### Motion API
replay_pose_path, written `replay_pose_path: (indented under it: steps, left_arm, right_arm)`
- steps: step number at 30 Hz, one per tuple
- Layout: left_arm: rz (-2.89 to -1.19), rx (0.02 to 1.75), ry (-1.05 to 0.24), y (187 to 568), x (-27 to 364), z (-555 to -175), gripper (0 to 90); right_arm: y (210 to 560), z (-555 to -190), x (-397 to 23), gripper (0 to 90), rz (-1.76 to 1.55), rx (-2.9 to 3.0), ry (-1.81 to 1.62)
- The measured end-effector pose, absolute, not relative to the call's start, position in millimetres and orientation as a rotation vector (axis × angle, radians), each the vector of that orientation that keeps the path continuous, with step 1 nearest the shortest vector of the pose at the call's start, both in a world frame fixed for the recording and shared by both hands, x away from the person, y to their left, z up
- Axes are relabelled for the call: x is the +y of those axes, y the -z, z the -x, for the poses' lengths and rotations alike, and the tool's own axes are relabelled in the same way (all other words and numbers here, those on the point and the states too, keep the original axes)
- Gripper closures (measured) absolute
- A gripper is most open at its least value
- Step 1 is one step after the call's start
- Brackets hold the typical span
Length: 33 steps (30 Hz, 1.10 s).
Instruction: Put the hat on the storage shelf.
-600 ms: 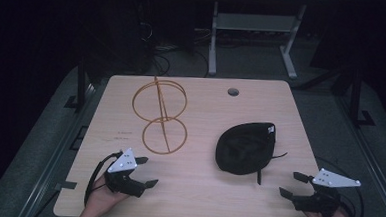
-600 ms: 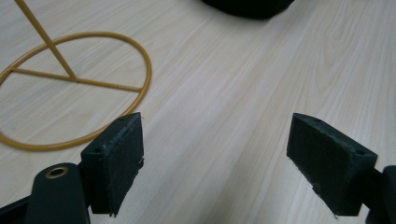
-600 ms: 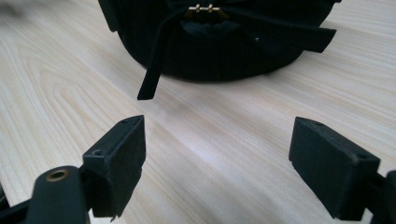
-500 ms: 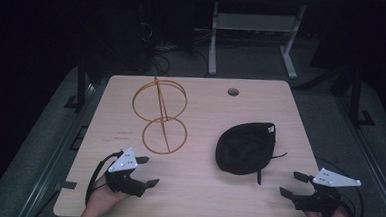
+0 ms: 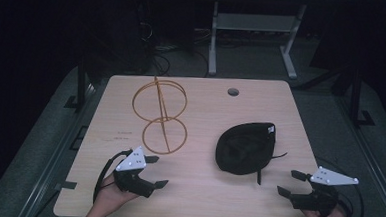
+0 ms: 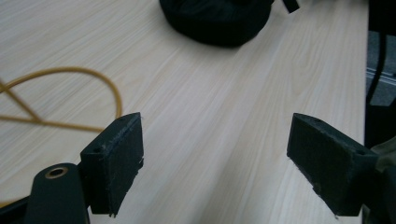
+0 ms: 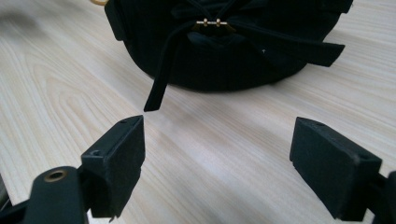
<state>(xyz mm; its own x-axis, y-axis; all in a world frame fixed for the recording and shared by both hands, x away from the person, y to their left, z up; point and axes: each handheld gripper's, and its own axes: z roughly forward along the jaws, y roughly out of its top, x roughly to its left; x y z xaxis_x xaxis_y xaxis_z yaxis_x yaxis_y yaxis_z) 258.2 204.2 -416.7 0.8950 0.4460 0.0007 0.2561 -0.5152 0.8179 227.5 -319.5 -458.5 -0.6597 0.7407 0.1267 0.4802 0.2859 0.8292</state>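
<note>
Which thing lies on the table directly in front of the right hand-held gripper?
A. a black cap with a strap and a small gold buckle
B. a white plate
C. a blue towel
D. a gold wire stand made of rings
A: in the right gripper view the black cap with its strap and gold buckle lies just beyond the open right hand-held gripper.

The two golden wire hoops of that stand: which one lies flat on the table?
The lower hoop, nearer the left gripper, lies flat on the table. The upper hoop stands raised and tilted on the upright rod.
</note>
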Motion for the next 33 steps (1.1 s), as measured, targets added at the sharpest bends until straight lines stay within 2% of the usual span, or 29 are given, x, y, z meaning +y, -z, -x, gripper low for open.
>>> replay_pose_path:
  steps: [11,22,33]
  left_arm:
    - [-2.156,0.42,-0.228,406,176,-263,18.1]
    - [-2.175,0.305,-0.183,398,125,-272,18.4]
    - [-2.188,0.253,-0.129,399,92,-287,19.1]
  right_arm:
    - [457,-227,-317,17.8,-1.101,2.283,-1.309]
    - [457,-227,-320,17.8,-1.104,2.278,-1.312]
    - [458,-227,-323,17.8,-1.119,2.271,-1.318]
